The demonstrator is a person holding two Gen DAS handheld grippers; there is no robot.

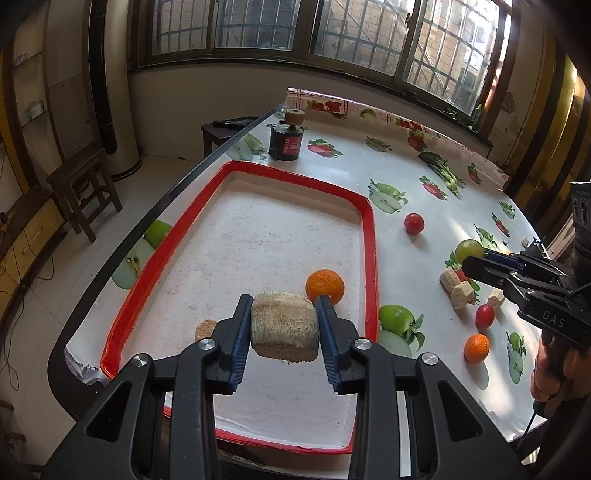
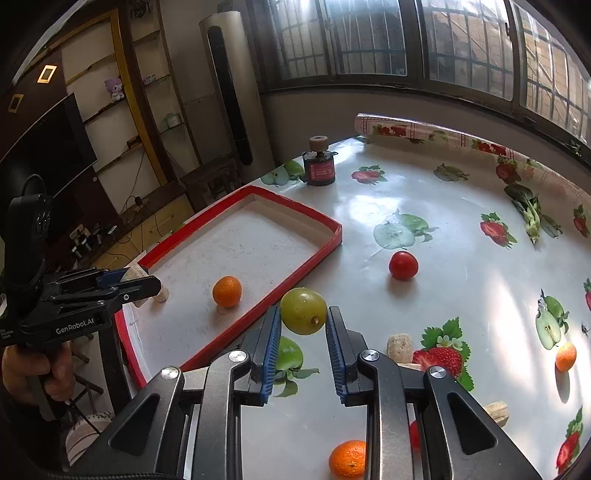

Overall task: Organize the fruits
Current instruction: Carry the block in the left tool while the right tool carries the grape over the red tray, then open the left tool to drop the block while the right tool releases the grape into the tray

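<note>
The left gripper (image 1: 283,325) clamps a tan sugarcane chunk (image 1: 284,326) above a red-rimmed tray (image 1: 370,236) holding an orange (image 1: 325,286). The right gripper (image 2: 303,341) grips a green fruit (image 2: 303,311) by its tips. A fruit-print tablecloth (image 2: 461,266) covers the table beneath barred windows (image 1: 258,22).

An orange (image 1: 324,286) lies in the tray (image 1: 370,258); a tomato (image 1: 413,223) lies right of it.
</note>
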